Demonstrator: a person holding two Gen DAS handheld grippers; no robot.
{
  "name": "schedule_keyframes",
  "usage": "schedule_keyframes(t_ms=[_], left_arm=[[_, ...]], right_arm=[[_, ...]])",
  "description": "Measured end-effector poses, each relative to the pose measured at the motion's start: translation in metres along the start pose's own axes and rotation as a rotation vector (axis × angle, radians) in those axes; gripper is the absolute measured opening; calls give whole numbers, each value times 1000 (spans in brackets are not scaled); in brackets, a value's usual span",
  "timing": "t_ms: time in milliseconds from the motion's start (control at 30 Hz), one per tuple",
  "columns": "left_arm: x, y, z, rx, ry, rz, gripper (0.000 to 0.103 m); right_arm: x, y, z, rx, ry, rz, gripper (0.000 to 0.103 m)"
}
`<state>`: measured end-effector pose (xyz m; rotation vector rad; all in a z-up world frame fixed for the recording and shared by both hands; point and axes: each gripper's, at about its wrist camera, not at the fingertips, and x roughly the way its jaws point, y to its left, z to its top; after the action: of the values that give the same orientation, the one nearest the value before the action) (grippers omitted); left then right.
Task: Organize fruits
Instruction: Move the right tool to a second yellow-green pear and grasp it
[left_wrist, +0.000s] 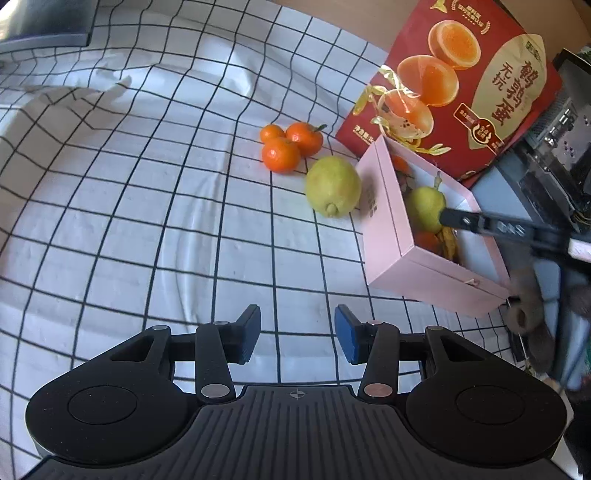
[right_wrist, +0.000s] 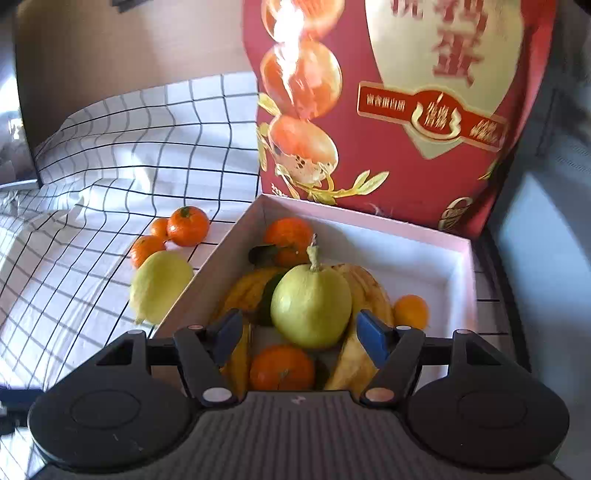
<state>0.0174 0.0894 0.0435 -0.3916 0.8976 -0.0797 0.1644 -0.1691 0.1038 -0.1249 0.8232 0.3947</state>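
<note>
An open pink box (right_wrist: 207, 280) holds a green pear (right_wrist: 310, 306) lying on top of bananas (right_wrist: 369, 288) and several tangerines (right_wrist: 282, 369). My right gripper (right_wrist: 299, 334) is open just over the box. Its blue pads flank the pear's near side without pressing on it. In the left wrist view the same box (left_wrist: 388, 229) and pear (left_wrist: 424, 206) show, with a right finger (left_wrist: 465, 220) reaching in. A lemon (left_wrist: 332, 184) and three tangerines (left_wrist: 284, 144) lie on the checked cloth left of the box. My left gripper (left_wrist: 297, 334) hangs open above bare cloth, nothing between its fingers.
A tall red gift carton (left_wrist: 461, 81) stands right behind the pink box. The white checked cloth (left_wrist: 147, 184) is wrinkled and stretches far to the left. A dark flat object (left_wrist: 44, 22) lies at the far left corner. Dark equipment (left_wrist: 554, 147) crowds the right edge.
</note>
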Motion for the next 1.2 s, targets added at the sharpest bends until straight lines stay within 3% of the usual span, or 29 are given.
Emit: schedule_keyframes(t_ms=[267,367,433,500,667,833,1000,1200], left_arm=[[-1,8,10,27,28,-27,49],[-6,11,17,39,65,-29,49],[-15,12,23,66,47,-43,49],[-20,16,28,80,12,-41,49],[-23,35,32,17,-15,3,49],[-27,55,21,10,-10,-2,49],[-26,75,4,-47,-14,-54,49],[-20,90,1,-73,-29,-67,49]], right_arm=[[-46,43,-16,-4,-79,-4,72],[-48,60,-15,25,-69,-27,73],[-49,70,-15,68,-37,-22,73],[-56,81,-18,68,-62,-22,73],[-61,101,-23,51,-118,-63,73],[-48,127,-12,-94,-95,-50,73],[-17,158,6,-226,-36,-45,72],[38,184,23,-387,40,-121,66]])
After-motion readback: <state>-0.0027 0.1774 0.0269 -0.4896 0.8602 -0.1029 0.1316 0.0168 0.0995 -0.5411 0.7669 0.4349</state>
